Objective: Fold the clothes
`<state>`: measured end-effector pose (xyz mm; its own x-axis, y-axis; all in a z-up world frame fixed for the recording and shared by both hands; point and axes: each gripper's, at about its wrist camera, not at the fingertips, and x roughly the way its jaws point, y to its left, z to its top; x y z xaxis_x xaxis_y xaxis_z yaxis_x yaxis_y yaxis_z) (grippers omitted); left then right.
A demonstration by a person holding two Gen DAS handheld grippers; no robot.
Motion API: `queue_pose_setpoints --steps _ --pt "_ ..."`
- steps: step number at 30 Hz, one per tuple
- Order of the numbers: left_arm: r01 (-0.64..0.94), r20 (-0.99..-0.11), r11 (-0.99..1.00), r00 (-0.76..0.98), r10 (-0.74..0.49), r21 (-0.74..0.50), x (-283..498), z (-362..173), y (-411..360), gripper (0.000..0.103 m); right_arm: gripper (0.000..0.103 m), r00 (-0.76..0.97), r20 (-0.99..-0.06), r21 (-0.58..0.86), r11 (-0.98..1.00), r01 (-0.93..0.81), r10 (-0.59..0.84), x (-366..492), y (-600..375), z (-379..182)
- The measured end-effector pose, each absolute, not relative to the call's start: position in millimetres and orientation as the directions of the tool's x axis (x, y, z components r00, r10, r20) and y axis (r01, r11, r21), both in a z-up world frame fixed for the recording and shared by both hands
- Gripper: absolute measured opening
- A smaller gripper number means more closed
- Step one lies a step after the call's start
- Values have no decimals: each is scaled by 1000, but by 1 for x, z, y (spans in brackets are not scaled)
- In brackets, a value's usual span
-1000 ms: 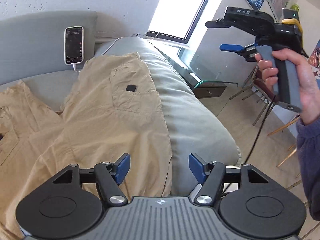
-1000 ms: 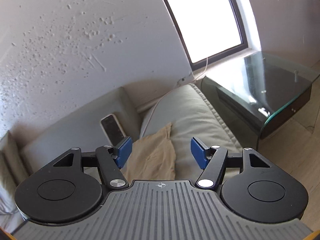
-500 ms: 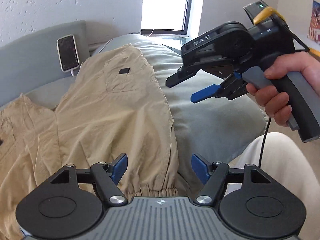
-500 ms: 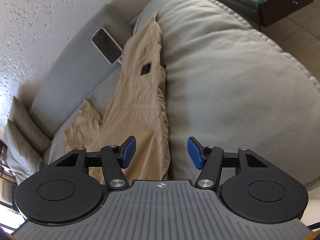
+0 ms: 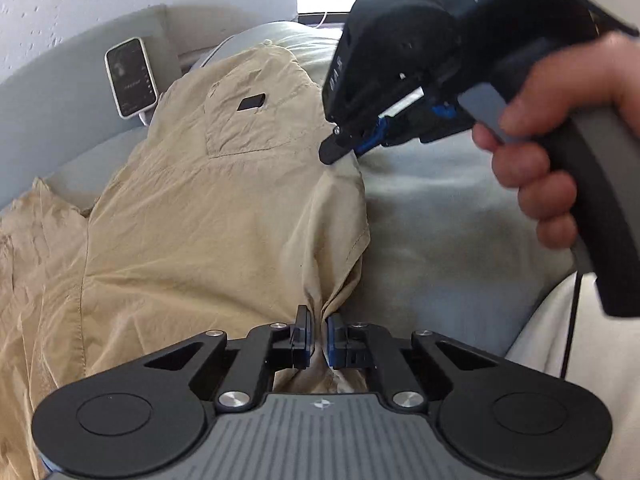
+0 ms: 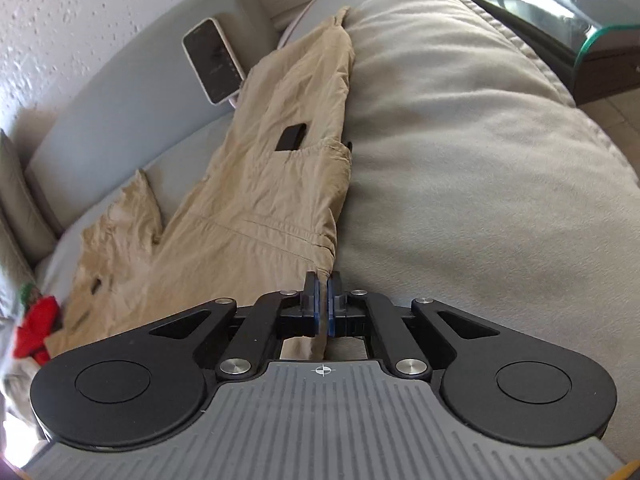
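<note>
Tan trousers lie spread over a grey sofa cushion, with a back pocket and a dark label facing up. My left gripper is shut on a bunched bit of the trousers' near right edge. My right gripper shows in the left wrist view, shut on the same right edge farther up, near the pocket. In the right wrist view my right gripper pinches the trousers at their edge, next to the cushion.
A white phone leans against the sofa back, with a cable; it also shows in the right wrist view. A glass side table stands at the far right. A red item lies at the left.
Both grippers were open above the sofa. Both have come down to the trousers' right edge and closed on the fabric, the right one ahead of the left.
</note>
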<state>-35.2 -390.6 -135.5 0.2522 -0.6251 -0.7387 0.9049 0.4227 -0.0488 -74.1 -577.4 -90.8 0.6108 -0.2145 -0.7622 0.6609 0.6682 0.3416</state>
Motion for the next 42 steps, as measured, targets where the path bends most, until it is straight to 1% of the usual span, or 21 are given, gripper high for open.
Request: queue_pose_setpoints --steps 3,4,6,8,9,10,11,16,21,22,23,24,26,28,32,33,35,36,38,40,42 --pt "882 -754 445 183 -631 -158 -21 -137 -393 6 3 586 -772 313 655 688 -247 -75 -581 -93" --pt "880 -759 443 169 -629 -171 -19 -139 -394 11 3 575 -780 310 646 697 -247 -75 -583 -96" --pt "884 -772 438 162 -614 -163 -20 -141 -393 29 4 555 -795 305 631 713 -243 -76 -584 -97" --pt "892 -769 431 178 -614 -138 -28 -132 -383 54 16 539 -809 305 618 725 -234 -77 -581 -90" --pt "895 -756 428 194 -625 -124 -32 -125 -373 62 33 544 -808 318 610 726 -226 -82 -577 -85" --pt "898 -734 424 212 -646 -113 -36 -117 -360 74 43 553 -805 335 602 725 -217 -88 -572 -78" --pt "900 -711 423 226 -666 -110 -40 -109 -344 76 53 562 -801 353 593 723 -209 -94 -568 -71" --pt "825 -646 538 317 -694 -174 -24 -77 -262 78 53 645 -739 426 604 674 -198 -128 -527 -40" --pt "616 -623 764 525 -579 -191 10 -76 -186 74 54 703 -691 471 632 615 -169 -131 -479 -33" --pt "564 -629 798 547 -553 -211 20 -78 -176 69 53 719 -678 476 653 588 -153 -126 -467 -34" --pt "510 -635 829 566 -525 -231 30 -81 -165 63 47 733 -667 476 683 554 -130 -119 -456 -36" --pt "471 -639 844 572 -514 -257 40 -82 -157 58 33 735 -670 468 709 527 -105 -108 -444 -39" --pt "445 -636 842 562 -529 -307 56 -82 -152 36 18 728 -684 455 748 484 -55 -85 -424 -47" --pt "443 -624 830 554 -551 -339 69 -81 -155 29 18 717 -697 447 775 447 -12 -59 -406 -57" --pt "489 -568 798 566 -597 -352 93 -92 -178 30 21 712 -702 397 824 405 -12 -11 -375 -78" --pt "488 -580 799 556 -595 -352 99 -99 -184 30 21 711 -703 366 843 395 -28 -1 -368 -84" --pt "490 -692 819 481 -539 -298 105 -120 -199 20 21 685 -726 290 877 384 -60 11 -359 -99" --pt "501 -747 831 452 -488 -240 103 -131 -205 20 17 668 -741 265 884 384 -68 10 -359 -106" --pt "548 -751 826 488 -445 -133 93 -132 -207 25 10 635 -768 221 896 384 -82 7 -360 -119" --pt "545 -761 835 505 -406 -84 86 -124 -204 25 10 615 -785 215 900 380 -72 -3 -362 -114" --pt "518 -766 851 512 -390 -86 81 -110 -195 25 15 602 -796 220 900 376 -57 -16 -364 -105"
